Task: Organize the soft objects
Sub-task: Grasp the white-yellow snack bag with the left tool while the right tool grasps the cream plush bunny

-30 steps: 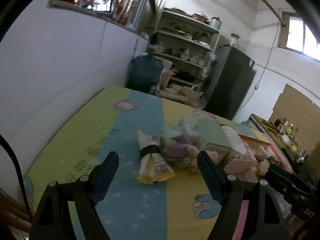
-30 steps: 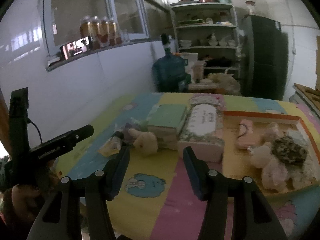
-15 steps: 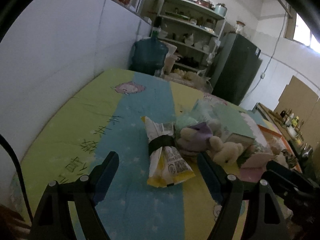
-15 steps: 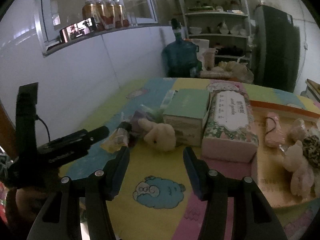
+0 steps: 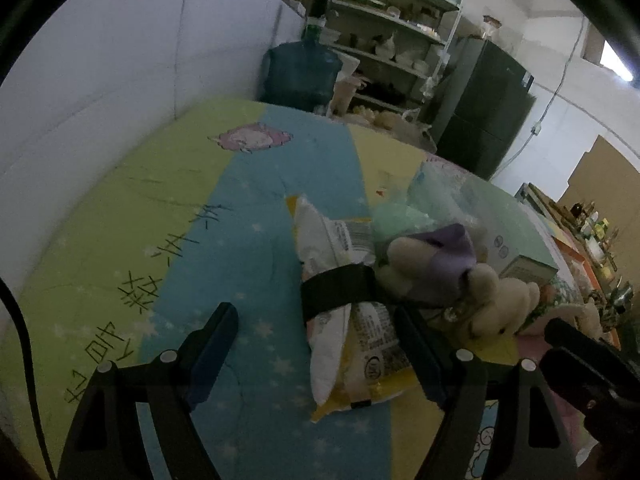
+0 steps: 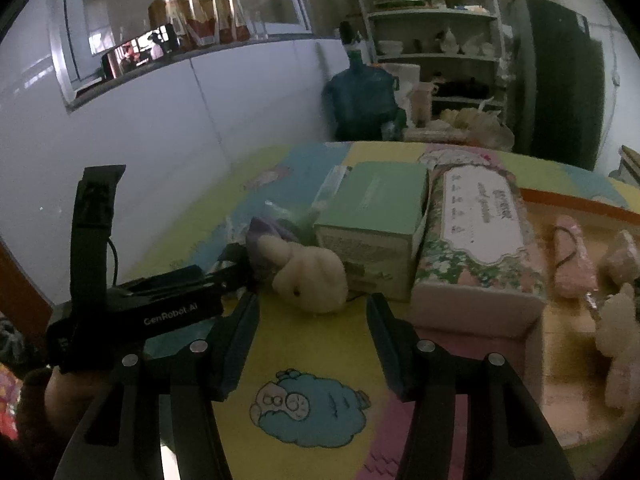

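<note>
Hovering low over a pastel play mat (image 5: 248,248), my left gripper (image 5: 316,344) holds its jaws wide apart at the bottom of the left wrist frame, with nothing clamped. A white-and-yellow snack bag (image 5: 344,320) lies just ahead, partly between my left fingertips and nearer the right-hand one; whether a pad touches it I cannot tell. Its long axis runs from the lower centre of the frame up and slightly left, yellow end nearest me, and a black band (image 5: 340,292) crosses its middle.

Just right of the bag, touching it, sits a cream plush toy with a purple part (image 5: 436,268), and beyond that a second cream plush (image 5: 504,300) toward the right edge.

My right gripper (image 6: 312,312) fills the bottom of the right wrist frame, jaws also apart and empty. Centred just beyond its tips lies the cream plush rabbit (image 6: 308,276), long axis roughly across the frame, its ears toward the left.

Behind the rabbit stands a green box (image 6: 376,216), and just right of it, close alongside, a floral tissue pack (image 6: 476,236) whose length runs away from me. Farther right, pink and cream soft toys (image 6: 572,256) lie on an orange-rimmed tray (image 6: 580,204).

At the left of that frame the left gripper's black body (image 6: 160,300) reaches in toward the rabbit. A blue water jug (image 6: 360,100) and shelves (image 6: 432,40) stand against the far wall.
</note>
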The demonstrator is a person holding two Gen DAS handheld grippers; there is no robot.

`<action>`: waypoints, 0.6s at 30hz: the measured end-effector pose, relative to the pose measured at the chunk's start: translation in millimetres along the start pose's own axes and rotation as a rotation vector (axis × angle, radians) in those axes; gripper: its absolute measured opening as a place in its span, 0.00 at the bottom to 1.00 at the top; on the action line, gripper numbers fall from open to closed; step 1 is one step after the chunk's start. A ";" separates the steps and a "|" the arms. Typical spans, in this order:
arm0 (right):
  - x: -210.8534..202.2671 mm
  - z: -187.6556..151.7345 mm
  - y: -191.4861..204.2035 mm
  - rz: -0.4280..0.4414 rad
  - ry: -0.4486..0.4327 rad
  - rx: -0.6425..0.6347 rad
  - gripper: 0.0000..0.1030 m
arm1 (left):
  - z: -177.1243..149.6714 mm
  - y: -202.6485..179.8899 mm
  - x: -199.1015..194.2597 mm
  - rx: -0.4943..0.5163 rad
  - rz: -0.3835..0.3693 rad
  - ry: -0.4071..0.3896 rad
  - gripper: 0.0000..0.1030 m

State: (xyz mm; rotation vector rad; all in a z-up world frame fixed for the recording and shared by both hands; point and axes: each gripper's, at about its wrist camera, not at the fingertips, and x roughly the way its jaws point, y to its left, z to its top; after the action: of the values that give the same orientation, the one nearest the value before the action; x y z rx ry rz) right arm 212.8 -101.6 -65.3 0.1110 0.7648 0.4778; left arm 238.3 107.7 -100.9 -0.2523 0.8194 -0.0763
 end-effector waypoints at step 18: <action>28.3 4.9 8.7 0.081 0.034 -0.027 0.66 | -9.4 32.0 -28.2 -0.045 -0.042 -0.058 0.41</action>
State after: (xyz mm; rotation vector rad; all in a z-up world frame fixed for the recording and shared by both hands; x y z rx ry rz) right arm 230.5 -80.6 -77.6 0.1089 0.7888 0.5681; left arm 211.2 141.5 -95.0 -0.3124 0.7590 -0.0897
